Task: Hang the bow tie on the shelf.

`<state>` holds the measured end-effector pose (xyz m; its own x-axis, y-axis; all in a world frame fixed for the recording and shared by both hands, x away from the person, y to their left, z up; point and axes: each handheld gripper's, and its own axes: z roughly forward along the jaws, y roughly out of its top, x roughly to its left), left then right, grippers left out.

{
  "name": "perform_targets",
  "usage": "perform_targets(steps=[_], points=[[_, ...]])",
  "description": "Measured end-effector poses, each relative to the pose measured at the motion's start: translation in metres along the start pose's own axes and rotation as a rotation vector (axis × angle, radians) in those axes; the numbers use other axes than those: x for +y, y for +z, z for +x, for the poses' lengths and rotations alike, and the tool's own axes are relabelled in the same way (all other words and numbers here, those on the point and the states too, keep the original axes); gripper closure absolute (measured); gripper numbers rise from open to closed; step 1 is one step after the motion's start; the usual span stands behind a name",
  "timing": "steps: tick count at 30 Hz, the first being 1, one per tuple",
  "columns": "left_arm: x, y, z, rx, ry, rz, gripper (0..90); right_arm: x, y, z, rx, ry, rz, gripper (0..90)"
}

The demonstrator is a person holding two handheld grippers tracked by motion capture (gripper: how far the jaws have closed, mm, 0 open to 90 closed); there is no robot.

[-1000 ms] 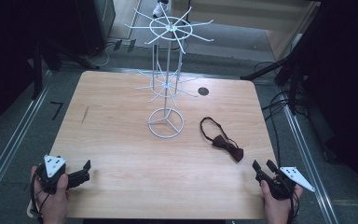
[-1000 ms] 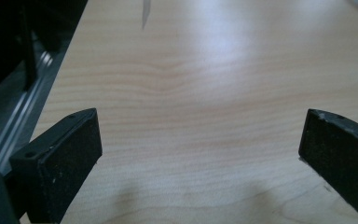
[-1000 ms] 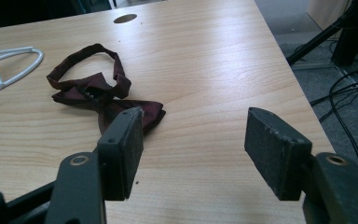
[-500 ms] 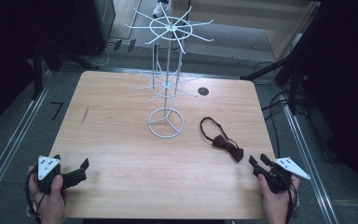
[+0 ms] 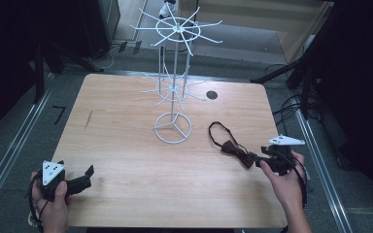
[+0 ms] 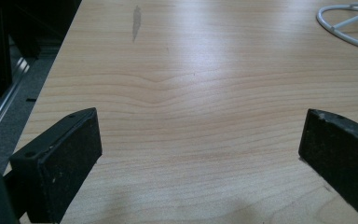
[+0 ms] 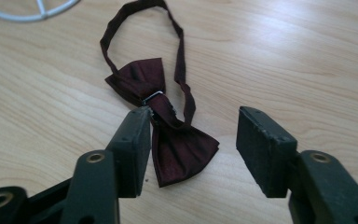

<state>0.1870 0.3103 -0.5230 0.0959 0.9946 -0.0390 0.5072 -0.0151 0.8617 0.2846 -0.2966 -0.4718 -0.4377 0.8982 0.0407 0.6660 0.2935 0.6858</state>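
You're lining up your right hand-held gripper (image 7: 191, 149), jaws just widened, nothing pinched, over the dark maroon satin bow tie (image 7: 161, 119) near the worktop's right edge; next, lower and pinch its knot.

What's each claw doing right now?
Left claw: open, holding nothing.
Right claw: open over the bow tie, jaws just opening, not gripping.
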Motion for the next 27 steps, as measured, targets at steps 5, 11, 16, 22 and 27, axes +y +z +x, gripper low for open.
perform_targets(steps=[5,11,16,22,27], points=[[0.000,0.000,0.000,-0.005,0.000,0.004,0.0,0.015,0.012,0.001,0.046,-0.033,0.104,36.4],[0.000,0.001,0.000,-0.006,0.006,0.010,0.0,0.034,0.031,0.007,0.055,-0.098,0.246,22.8],[0.001,0.001,0.000,-0.007,0.008,0.014,0.0,0.051,0.051,0.014,0.055,-0.178,0.383,10.5],[0.001,0.001,0.000,-0.008,0.007,0.016,0.0,0.060,0.068,0.018,0.052,-0.234,0.458,1.2],[0.001,0.002,0.000,-0.009,0.009,0.020,0.0,0.062,0.083,0.019,0.049,-0.253,0.514,0.0]])
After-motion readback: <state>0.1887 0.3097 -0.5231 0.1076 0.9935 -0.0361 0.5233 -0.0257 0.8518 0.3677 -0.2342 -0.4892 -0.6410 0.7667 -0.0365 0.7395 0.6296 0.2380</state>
